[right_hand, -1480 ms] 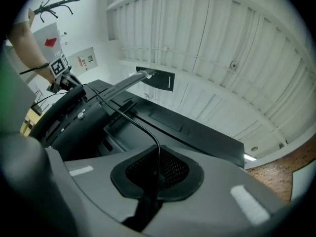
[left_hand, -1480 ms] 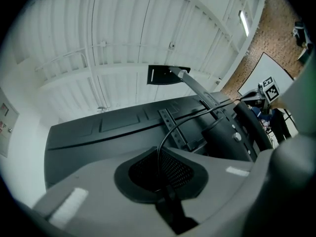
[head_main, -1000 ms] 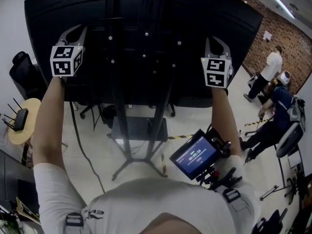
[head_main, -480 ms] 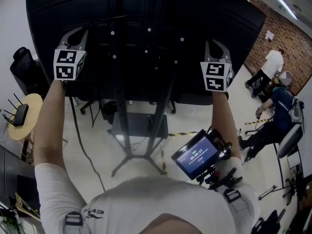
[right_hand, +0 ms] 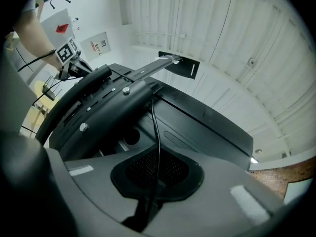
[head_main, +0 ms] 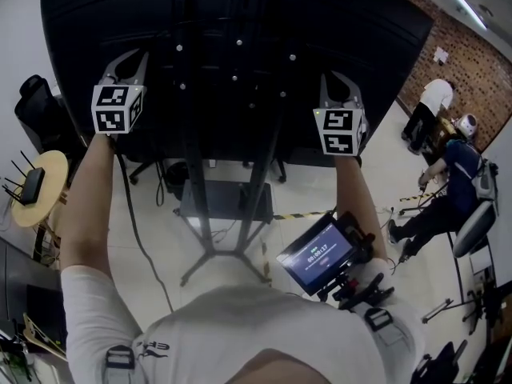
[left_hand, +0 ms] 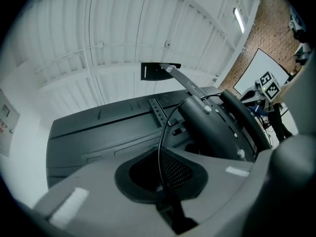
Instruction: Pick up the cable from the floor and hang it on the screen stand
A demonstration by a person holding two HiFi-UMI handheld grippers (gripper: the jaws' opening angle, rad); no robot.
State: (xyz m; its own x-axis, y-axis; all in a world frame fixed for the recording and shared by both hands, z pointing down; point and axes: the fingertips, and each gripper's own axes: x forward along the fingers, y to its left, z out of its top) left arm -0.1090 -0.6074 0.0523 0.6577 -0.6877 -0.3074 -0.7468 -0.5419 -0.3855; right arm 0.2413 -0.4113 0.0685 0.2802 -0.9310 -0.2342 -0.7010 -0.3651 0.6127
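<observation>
From where I stand, both arms are up and each pair of tongs is nipped shut on the thin black cable [left_hand: 160, 147]. The left tongs [head_main: 128, 61] pinch it at their tips, and the right tongs [head_main: 339, 85] do likewise. From each grip the strand climbs to the dark metal mounting bracket [left_hand: 212, 120] of the black screen stand [head_main: 194, 174], behind the large black flat screen [head_main: 240, 22]. Whether it already sits on the bracket I cannot tell. To my eye the hanging is nearly done. The thing is to keep both pinches firm, bring the hands down evenly so the loop settles, and let go only once the bracket carries it. The trailing length [head_main: 136, 226] running from the left side down to the pale tiled floor [head_main: 152, 214] could drag it off.
</observation>
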